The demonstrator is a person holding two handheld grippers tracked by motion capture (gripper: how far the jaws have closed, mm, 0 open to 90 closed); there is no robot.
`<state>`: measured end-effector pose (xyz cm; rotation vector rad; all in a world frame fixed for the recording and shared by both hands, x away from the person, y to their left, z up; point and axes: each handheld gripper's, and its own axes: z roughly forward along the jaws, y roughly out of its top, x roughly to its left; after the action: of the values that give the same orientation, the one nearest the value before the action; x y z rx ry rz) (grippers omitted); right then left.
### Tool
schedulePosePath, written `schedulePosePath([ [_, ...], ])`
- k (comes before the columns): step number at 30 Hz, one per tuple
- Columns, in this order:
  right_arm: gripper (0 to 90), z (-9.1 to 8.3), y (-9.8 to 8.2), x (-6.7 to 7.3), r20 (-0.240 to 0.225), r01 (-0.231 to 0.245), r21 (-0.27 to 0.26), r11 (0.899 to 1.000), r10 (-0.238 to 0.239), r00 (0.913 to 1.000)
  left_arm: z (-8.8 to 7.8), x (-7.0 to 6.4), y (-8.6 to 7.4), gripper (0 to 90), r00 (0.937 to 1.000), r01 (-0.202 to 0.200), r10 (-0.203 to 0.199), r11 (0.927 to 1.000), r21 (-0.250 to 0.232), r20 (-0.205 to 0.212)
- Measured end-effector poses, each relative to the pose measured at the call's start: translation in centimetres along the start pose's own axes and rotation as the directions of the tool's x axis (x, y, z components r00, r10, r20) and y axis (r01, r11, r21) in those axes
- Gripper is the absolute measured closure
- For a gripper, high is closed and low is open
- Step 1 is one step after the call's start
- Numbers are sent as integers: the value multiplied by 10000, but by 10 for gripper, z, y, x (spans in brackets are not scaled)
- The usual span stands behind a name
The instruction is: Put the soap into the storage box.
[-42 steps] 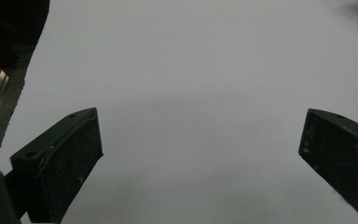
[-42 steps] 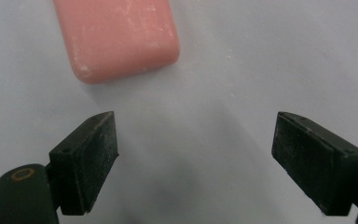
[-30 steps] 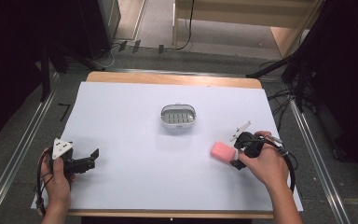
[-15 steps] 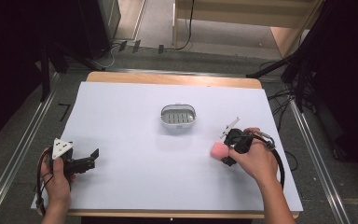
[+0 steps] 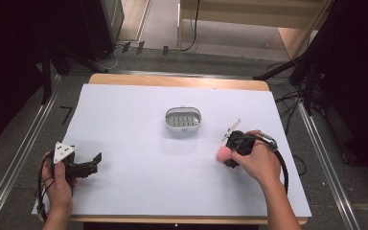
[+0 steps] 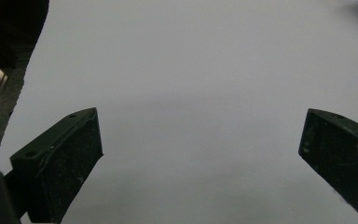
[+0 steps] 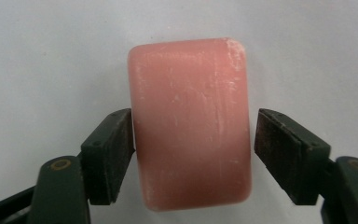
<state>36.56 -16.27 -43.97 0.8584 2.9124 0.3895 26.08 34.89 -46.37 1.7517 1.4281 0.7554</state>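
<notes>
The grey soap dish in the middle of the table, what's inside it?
The soap dish holds nothing: its slotted bottom shows bare. What lies beneath it is covered. The pink soap bar sits apart, between the right gripper jaws.

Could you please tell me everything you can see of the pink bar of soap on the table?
The pink soap bar is a rounded, block-shaped cake with a matte, waxy surface, faint whitish scuffs and one chalky corner. It lies flat on the white table cover, right of the grey soap dish. The right gripper has just been closing around it: one black jaw touches its side, while the other stands barely apart from it.
</notes>
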Motion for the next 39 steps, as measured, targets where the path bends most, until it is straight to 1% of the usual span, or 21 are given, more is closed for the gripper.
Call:
schedulePosePath([
  [1, 316, 1, 1, 0, -70, 89, 37, 10000, -89, 9999, 0, 0, 0, 0, 10000, -1, 1, 10000, -4, -3],
  [4, 324, 2, 2, 1, -39, 73, 137, 9999, -72, 10000, 0, 0, 0, 0, 10000, 2, -2, 10000, 10, -8],
  [5, 335, 4, 3, 0, -97, 175, 113, 9998, -174, 9998, 0, 0, 0, 0, 10000, -4, 4, 10000, -1, -5],
  [7, 351, 5, 4, 0, -112, 107, 188, 9998, -105, 9999, 0, 0, 0, 0, 10000, -3, 3, 10000, 12, -11],
  [12, 369, 7, 5, -1, -177, 204, 275, 9994, -199, 9996, 0, 0, 0, 0, 10000, 2, -2, 10000, 15, -9],
  [15, 379, 8, 5, 0, -167, 121, 297, 9995, -116, 9998, 0, 0, 0, 0, 10000, 1, -1, 10000, 14, -11],
  [22, 376, 10, 8, 1, 0, 256, 300, 9992, -256, 9997, 0, 0, 0, 0, 10000, 1, -1, 10000, 7, 4],
  [29, 384, 10, 10, 1, -71, 261, 415, 9988, -258, 9996, 0, 0, 0, 0, 10000, 5, -5, 10000, 10, 14],
  [32, 385, 10, 11, 1, -20, 410, 379, 9984, -410, 9992, 0, 0, 0, 0, 10000, 0, 0, 10000, 10, 17],
  [39, 385, 9, 12, 1, -62, 608, 294, 9977, -606, 9981, 0, 0, 0, 0, 10000, 0, 0, 10000, 11, 20],
])
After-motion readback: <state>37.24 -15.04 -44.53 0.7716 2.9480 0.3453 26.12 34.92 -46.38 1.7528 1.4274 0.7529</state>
